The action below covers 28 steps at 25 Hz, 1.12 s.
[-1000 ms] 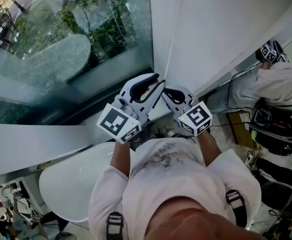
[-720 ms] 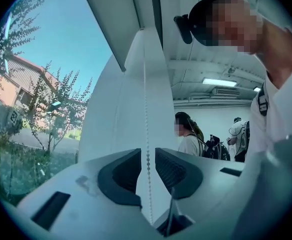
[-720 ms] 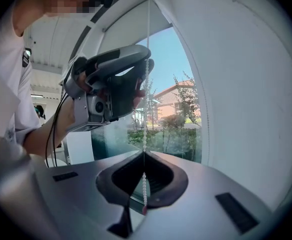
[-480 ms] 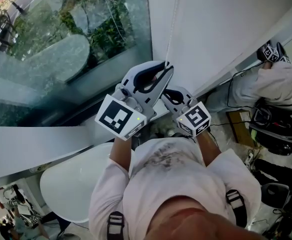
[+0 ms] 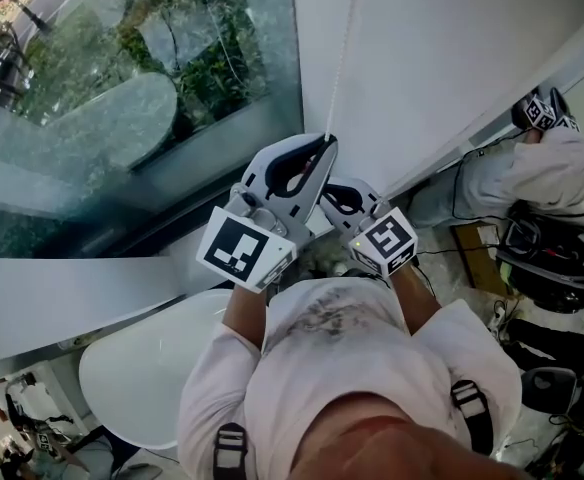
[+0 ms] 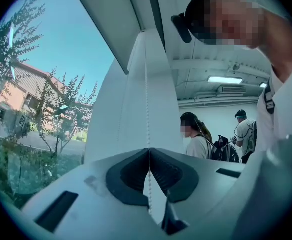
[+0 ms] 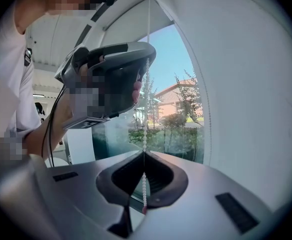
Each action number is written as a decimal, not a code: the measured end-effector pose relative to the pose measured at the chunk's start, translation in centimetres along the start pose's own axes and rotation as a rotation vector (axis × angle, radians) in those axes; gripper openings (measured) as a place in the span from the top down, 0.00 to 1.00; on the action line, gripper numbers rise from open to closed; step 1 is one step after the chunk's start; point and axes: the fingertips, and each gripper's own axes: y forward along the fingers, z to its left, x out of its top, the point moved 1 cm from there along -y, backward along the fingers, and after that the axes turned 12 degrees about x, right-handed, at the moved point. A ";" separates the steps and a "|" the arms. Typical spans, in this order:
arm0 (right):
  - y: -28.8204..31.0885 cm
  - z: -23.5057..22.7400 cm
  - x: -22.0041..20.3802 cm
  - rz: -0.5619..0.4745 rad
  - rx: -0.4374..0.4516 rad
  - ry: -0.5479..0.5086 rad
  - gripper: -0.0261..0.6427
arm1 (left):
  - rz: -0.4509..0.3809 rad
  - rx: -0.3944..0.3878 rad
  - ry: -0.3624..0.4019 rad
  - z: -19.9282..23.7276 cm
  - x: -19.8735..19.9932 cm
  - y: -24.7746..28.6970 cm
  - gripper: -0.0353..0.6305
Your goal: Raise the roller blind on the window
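Observation:
A thin white bead chain [image 5: 344, 48] hangs down the white panel [image 5: 442, 58] beside the window glass [image 5: 122, 88]. In the head view my left gripper [image 5: 326, 146] is shut on the chain, above my right gripper [image 5: 324, 196], which is shut on the same chain just below. The left gripper view shows the chain [image 6: 146, 94] running up from the closed tips of the left gripper [image 6: 149, 152]. In the right gripper view the beads [image 7: 145, 134] pass through the closed tips of the right gripper [image 7: 144, 153], and the left gripper [image 7: 111, 79] holds them higher up.
A white round table [image 5: 142, 368] stands at my lower left. A person [image 5: 562, 168] crouches at the right among cables and bags [image 5: 542, 268] on the floor. Two people [image 6: 198, 139] stand further back in the room. A second chain strand [image 7: 206, 109] hangs along the white panel.
My left gripper has risen along the bead chain, its tips now higher up the panel. My right gripper has stayed in place on the chain.

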 end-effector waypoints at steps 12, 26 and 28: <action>0.9 1.1 -2.3 0.084 0.006 0.008 0.87 | 0.065 0.024 -0.017 0.5 -2.4 -1.3 0.94; 1.2 0.9 -7.6 0.178 0.000 0.067 0.87 | 0.153 0.039 -0.078 0.4 -7.8 -2.0 0.94; 1.1 0.9 -8.2 0.189 0.002 0.075 0.87 | 0.163 0.042 -0.085 0.2 -8.4 -2.1 0.94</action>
